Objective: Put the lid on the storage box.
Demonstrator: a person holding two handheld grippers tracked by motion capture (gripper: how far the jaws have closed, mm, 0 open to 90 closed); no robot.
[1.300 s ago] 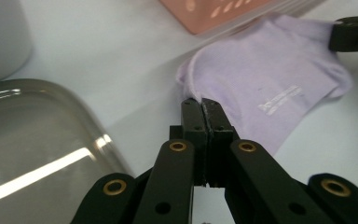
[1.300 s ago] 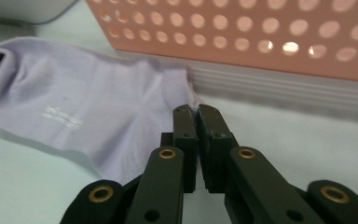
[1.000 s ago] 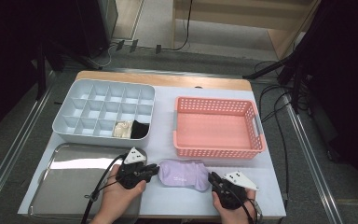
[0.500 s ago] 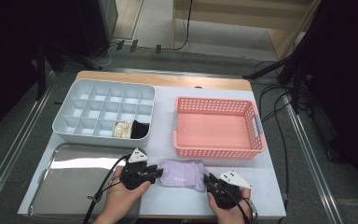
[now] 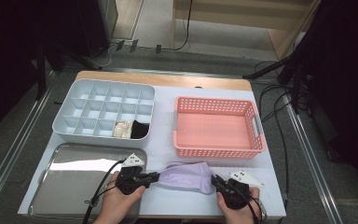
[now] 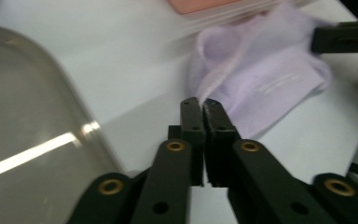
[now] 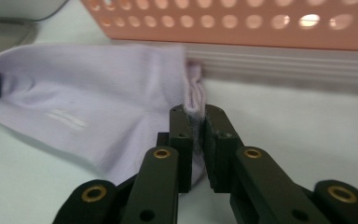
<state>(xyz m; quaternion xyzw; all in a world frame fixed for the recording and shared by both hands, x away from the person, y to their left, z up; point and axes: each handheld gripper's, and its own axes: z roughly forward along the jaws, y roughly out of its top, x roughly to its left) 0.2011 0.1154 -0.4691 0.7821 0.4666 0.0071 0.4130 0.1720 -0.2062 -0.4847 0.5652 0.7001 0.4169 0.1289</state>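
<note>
Between tray [image 5: 70, 186] and basket [image 5: 216, 126], one lilac sock [image 5: 186, 176], each of two hand-held grippers [image 5: 154, 176] [image 5: 216, 181] clamped on one end

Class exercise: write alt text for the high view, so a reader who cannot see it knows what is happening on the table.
Two hand-held grippers, the left gripper and right gripper, pinch opposite ends of a lilac sock at the table's near edge. Behind it stand a pink basket, a grey divided tray and a metal tray.
</note>
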